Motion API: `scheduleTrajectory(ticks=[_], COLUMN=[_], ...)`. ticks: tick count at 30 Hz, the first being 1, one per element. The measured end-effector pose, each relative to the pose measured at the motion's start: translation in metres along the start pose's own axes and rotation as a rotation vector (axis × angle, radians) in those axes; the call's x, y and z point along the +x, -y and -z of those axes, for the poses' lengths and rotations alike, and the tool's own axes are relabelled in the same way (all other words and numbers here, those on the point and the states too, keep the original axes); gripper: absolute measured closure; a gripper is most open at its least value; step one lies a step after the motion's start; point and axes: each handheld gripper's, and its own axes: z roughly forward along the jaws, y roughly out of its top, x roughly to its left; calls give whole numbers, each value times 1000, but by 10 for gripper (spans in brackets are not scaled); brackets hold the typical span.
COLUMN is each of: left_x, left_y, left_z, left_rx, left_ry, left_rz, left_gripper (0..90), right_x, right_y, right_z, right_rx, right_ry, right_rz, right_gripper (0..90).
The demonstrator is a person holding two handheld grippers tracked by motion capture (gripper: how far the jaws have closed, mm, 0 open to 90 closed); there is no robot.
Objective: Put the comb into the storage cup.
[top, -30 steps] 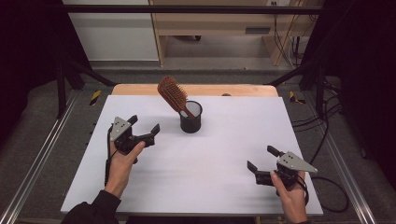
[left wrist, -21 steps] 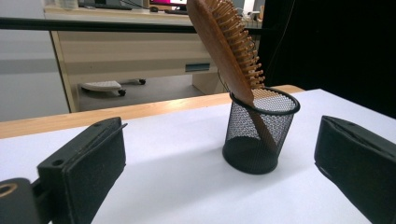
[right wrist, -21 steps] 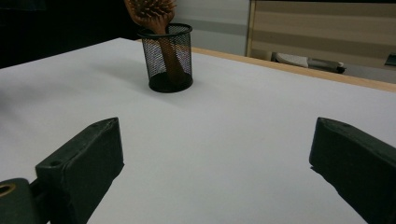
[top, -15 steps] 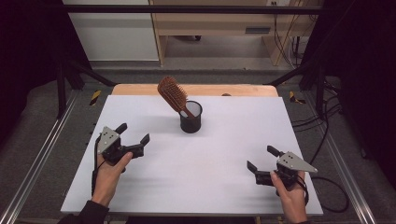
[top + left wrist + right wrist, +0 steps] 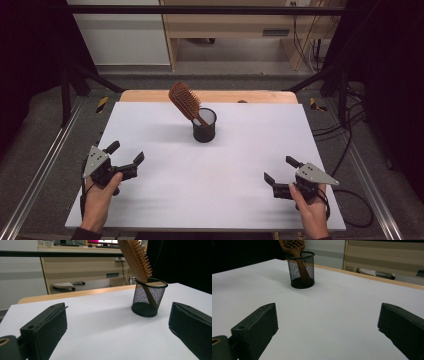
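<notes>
A wooden hairbrush (image 5: 184, 101) stands handle-down in a black mesh cup (image 5: 204, 126) at the middle back of the white table (image 5: 250, 150), leaning left. The same hairbrush (image 5: 136, 257) and cup (image 5: 149, 298) appear ahead in the left gripper view, and the cup (image 5: 301, 269) with the brush (image 5: 292, 245) at top left in the right gripper view. My left gripper (image 5: 125, 152) rests open near the table's left edge, nothing between its jaws. My right gripper (image 5: 281, 170) stands open at the front right, also holding nothing.
A wooden board (image 5: 210, 96) edges the table's far side. Metal rails (image 5: 45, 165) run along both sides, with cables (image 5: 350, 150) on the floor at right. A wooden desk (image 5: 230, 30) stands beyond the table.
My left gripper has moved back toward the person and leftward, away from the cup, down to the table's left edge. The right gripper has stayed in place.
</notes>
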Motion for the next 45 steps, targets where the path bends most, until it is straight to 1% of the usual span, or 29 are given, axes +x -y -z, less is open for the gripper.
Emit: scheduleTrajectory(ticks=[5, 9, 11, 12, 14, 16, 19, 22, 26, 31, 35, 38, 45], left_x=[4, 5, 5, 5, 5, 5, 5, 6, 6, 7, 5, 4, 4], left_y=[4, 6, 6, 6, 6, 7, 9, 13, 16, 19, 21, 21, 22], left_z=[8, 12, 14, 15, 16, 17, 18, 19, 21, 24, 26, 27, 28], left_rx=[3, 5, 6, 3, 5, 5, 10, 25, 35, 27, 33, 37, 27], left_ry=[-11, 1, 0, 8, 7, 16, 35, 50, 59, 75, 91, 97, 105], left_rz=[-2, -4, -6, -3, -6, -6, -11, -11, -10, -12, -17, -30, -32], left_gripper=[20, 20, 20, 20, 20, 20, 20, 20, 20, 21, 21, 22, 23], right_x=[0, 0, 0, 0, 0, 0, 0, 0, 0, 0, 0, 0, 0], right_y=[0, 0, 0, 0, 0, 0, 0, 0, 0, 0, 0, 1, 1], right_z=[-1, -1, -1, -1, -1, -1, -1, -1, -1, 0, 0, 0, 0], right_rx=[2, 2, 3, 3, 3, 3, 3, 4, 2, 0, 0, 0, 2], right_ry=[0, 0, 0, 1, 0, 0, 0, 0, 0, 2, 6, 6, 4], right_rz=[4, 6, 6, 6, 7, 7, 7, 9, 10, 11, 20, 21, 24], right_gripper=[30, 30, 30, 30, 30, 30, 29, 30, 30, 30, 31, 31, 31])
